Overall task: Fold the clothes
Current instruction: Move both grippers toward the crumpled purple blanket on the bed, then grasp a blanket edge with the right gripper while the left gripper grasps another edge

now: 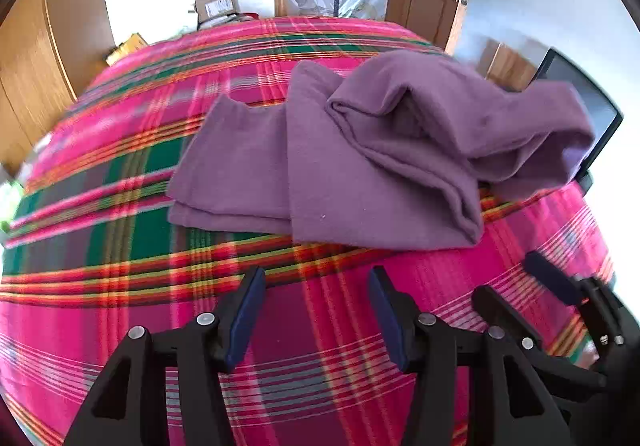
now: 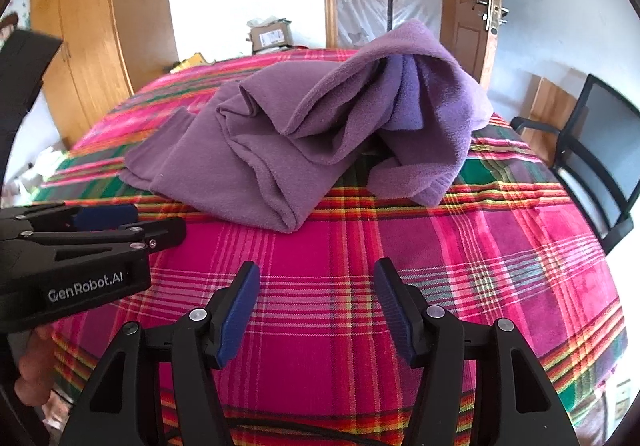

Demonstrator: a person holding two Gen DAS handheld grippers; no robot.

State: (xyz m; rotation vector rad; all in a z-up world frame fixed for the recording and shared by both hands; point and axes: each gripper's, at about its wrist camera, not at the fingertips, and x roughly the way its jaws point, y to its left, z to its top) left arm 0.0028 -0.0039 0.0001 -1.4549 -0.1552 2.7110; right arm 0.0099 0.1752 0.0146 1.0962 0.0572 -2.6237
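Left gripper (image 1: 316,310) jaws wide apart, nothing between them, hovering over the plaid bedspread (image 1: 120,206). Right gripper (image 2: 316,306) gapes too, empty. The purple garment (image 1: 360,150) lies bunched and partly folded at twelve o'clock ahead of both, apart from the pads; its raised hump sits toward one o'clock.

Pink plaid bedspread (image 2: 500,246) across the bed. Beyond its far edge, a cardboard box (image 2: 270,33), wooden wardrobe (image 2: 80,58) and open wooden door (image 2: 468,6). Off its right edge, black mesh chair (image 2: 600,150).
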